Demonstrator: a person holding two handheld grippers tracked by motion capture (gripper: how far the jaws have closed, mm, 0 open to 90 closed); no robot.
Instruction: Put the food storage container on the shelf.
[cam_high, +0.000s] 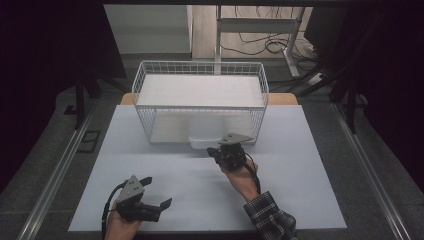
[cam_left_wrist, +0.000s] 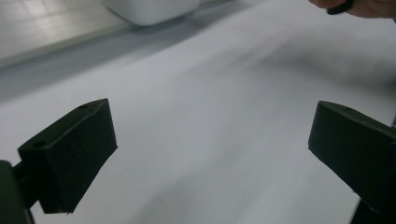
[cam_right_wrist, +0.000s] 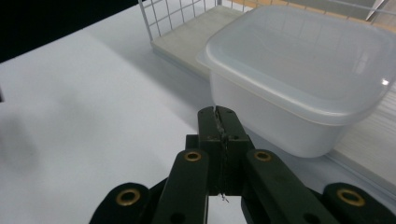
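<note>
A: Grey-white tabletop (cam_high: 200, 190), dim room, cables on the floor behind. White wire basket (cam_high: 200, 70) stands at the far side, its open front facing the person.

B: Right gripper (cam_right_wrist: 219, 116)?

A: Jaws pressed together, nothing between them. The closed tip points at the translucent plastic tub (cam_right_wrist: 303, 84), which sits just ahead of it and slightly to its right, close but apart. The tub stands upright with its lid on, on the basket's lower board, partly sticking out past the front edge.

B: And from above?

A: Same reading. The right gripper (cam_high: 227, 152) sits just in front of the tub (cam_high: 205, 142), held by a hand with a checked sleeve (cam_high: 270, 217) behind it.

B: Left gripper (cam_left_wrist: 210, 154)?

A: Jaws spread wide, bare table between them, holding nothing. From above, the left gripper (cam_high: 150, 200) is low over the near edge of the table, tips pointing to the person's right. The tub (cam_left_wrist: 149, 9) lies far ahead of it, well apart. The other hand (cam_left_wrist: 359, 7) shows at the top corner of its view.
</note>
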